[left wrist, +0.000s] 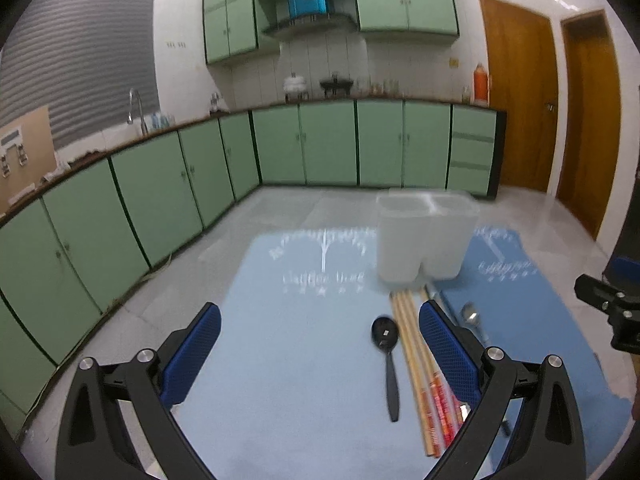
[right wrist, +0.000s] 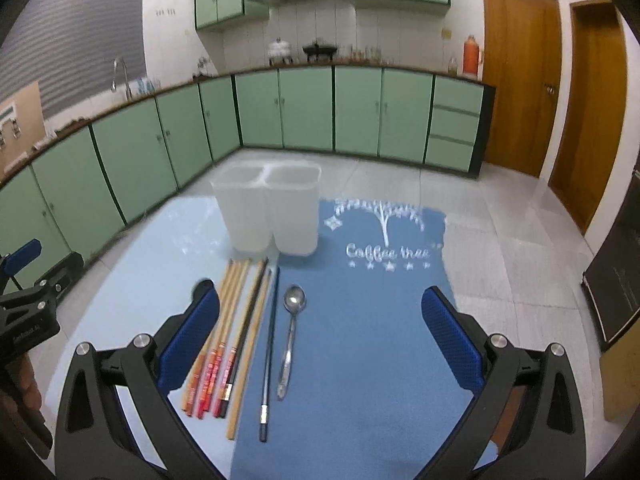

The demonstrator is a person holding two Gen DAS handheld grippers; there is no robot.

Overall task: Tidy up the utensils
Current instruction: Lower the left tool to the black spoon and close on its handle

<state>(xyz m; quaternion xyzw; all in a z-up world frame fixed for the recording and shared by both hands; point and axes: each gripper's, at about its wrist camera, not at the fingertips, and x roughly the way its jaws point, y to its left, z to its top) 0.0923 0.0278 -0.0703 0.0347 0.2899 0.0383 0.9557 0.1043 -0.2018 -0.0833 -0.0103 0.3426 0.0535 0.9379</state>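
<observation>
Two grippers, left (left wrist: 320, 354) and right (right wrist: 320, 344), hover with fingers spread and empty. Your chopsticks (right wrist: 224, 332) and spoons (right wrist: 292, 336) lie sorted before the holder (right wrist: 268, 212), handles toward you for picking.

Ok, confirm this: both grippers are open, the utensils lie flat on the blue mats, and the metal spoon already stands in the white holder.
Not quite: the metal spoon is not in the white holder. The right wrist view shows it lying flat on the darker blue mat, beside the chopsticks. The rest holds: left gripper and right gripper are open.
</observation>
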